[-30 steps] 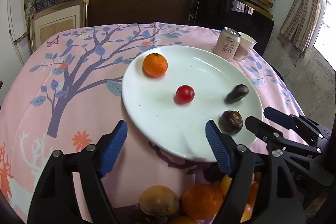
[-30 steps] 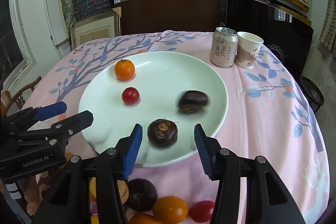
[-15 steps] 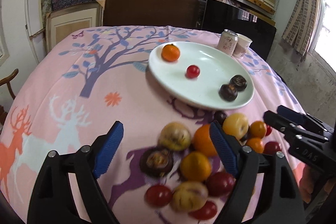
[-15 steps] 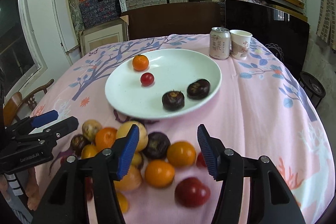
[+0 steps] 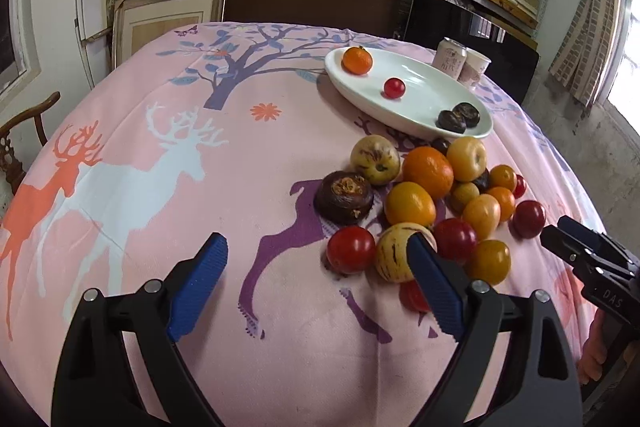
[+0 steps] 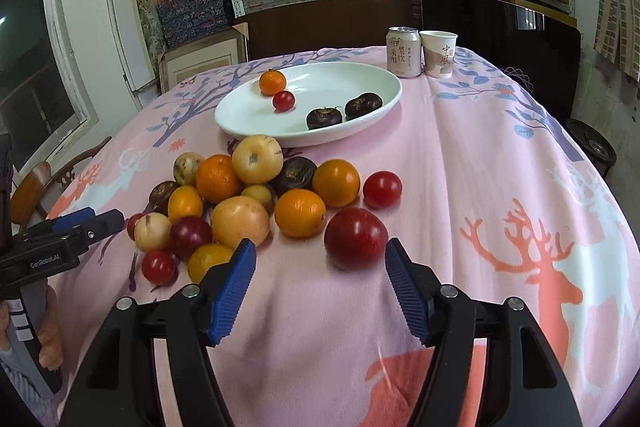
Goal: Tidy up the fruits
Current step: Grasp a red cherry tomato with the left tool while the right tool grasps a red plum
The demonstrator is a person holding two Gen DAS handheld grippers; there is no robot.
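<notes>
A white plate (image 6: 384, 103) holds a small orange (image 6: 272, 81), a cherry tomato (image 6: 283, 100) and two dark water chestnuts (image 6: 324, 118). The plate also shows in the left wrist view (image 5: 424, 107). A heap of oranges, yellow fruits, red tomatoes and dark chestnuts (image 6: 256, 195) lies on the pink cloth in front of the plate. My right gripper (image 6: 320, 259) is open and empty, just short of a large dark red fruit (image 6: 355, 237). My left gripper (image 5: 316, 259) is open and empty, its right finger beside a striped yellow fruit (image 5: 394, 255).
A drink can (image 6: 403, 51) and a paper cup (image 6: 439, 53) stand behind the plate at the table's far edge. A wooden chair (image 5: 24, 135) stands at the left. Shelves with boxes fill the back wall.
Both grippers have pulled back from the plate toward the near table edge. The loose heap of fruit is now in full view. The two chestnuts on the plate have come to rest.
</notes>
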